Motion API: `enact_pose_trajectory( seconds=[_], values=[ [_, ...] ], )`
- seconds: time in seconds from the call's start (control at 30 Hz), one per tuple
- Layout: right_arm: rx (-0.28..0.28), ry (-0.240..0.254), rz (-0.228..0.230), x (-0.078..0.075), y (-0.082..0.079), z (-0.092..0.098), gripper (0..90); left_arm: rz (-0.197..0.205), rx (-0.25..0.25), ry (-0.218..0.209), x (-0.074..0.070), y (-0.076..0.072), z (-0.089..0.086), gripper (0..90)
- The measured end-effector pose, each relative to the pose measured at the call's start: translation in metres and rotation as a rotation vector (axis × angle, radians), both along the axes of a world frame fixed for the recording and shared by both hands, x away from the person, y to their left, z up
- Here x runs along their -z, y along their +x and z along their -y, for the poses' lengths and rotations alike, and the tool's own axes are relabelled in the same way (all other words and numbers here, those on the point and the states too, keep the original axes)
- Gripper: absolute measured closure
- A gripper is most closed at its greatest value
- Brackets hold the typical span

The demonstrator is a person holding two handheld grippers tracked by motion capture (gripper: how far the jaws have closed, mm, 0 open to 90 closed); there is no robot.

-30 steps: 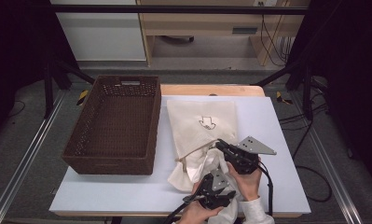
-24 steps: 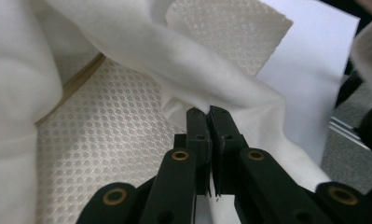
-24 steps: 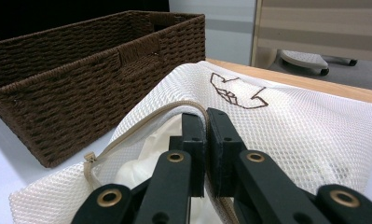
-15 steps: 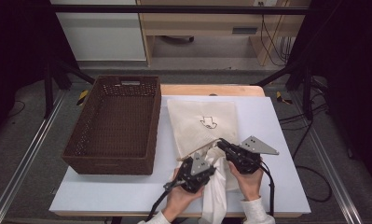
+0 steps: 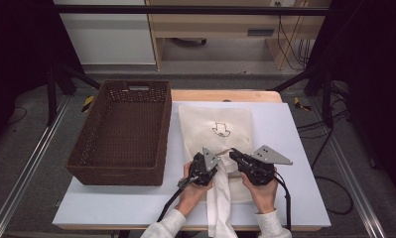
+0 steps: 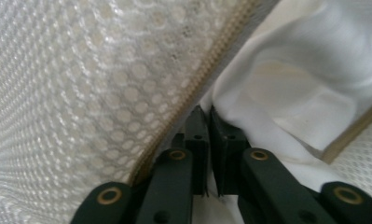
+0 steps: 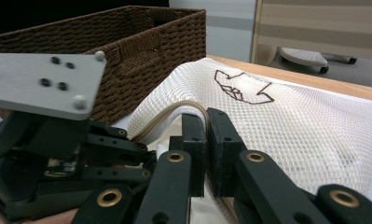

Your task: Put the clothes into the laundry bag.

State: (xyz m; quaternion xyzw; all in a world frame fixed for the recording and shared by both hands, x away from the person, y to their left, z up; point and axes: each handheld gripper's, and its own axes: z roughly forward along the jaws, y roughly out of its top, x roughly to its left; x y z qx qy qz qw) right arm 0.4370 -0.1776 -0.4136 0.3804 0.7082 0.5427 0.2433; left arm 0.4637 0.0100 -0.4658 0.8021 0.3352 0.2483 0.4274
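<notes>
Pinched mesh bag's point(image 5: 215, 129) rim tight in right gripper point(image 5: 233, 154), lower middle. Just loosened left gripper point(image 5: 209, 157) slightly, almost closed, contents unclear. Needed mouth pulled wide.

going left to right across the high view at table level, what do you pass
wicker basket → left gripper → white cloth → right gripper → bare white table top
</notes>
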Motion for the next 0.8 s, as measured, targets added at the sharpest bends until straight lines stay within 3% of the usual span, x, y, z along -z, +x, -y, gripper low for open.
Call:
enact_pose_trajectory(
  seconds=[0.17,0.23,0.33,0.47,0.63,0.8],
  values=[
    [0.0,-0.001,-0.003,0.0,0.0,0.0,86.6,-0.046,0.058,-0.099,-0.011,-0.017,-0.015,58.9],
    [0.0,-0.002,-0.002,0.0,0.0,0.0,86.6,-0.025,0.057,-0.096,-0.017,-0.027,-0.019,54.9],
    [0.002,0.003,0.001,0.0,0.0,0.001,86.6,-0.024,0.084,-0.143,-0.025,-0.045,-0.025,47.7],
    [0.004,0.003,0.001,-0.001,0.0,0.002,86.6,-0.061,0.125,-0.115,-0.019,-0.065,-0.025,42.1],
    [0.005,0.0,-0.001,-0.001,0.0,0.001,86.6,-0.107,0.128,-0.048,0.006,-0.077,-0.017,39.8],
    [0.003,0.0,-0.002,0.0,0.0,0.002,86.6,-0.166,0.121,-0.064,0.023,-0.081,-0.016,42.7]
  ],
)
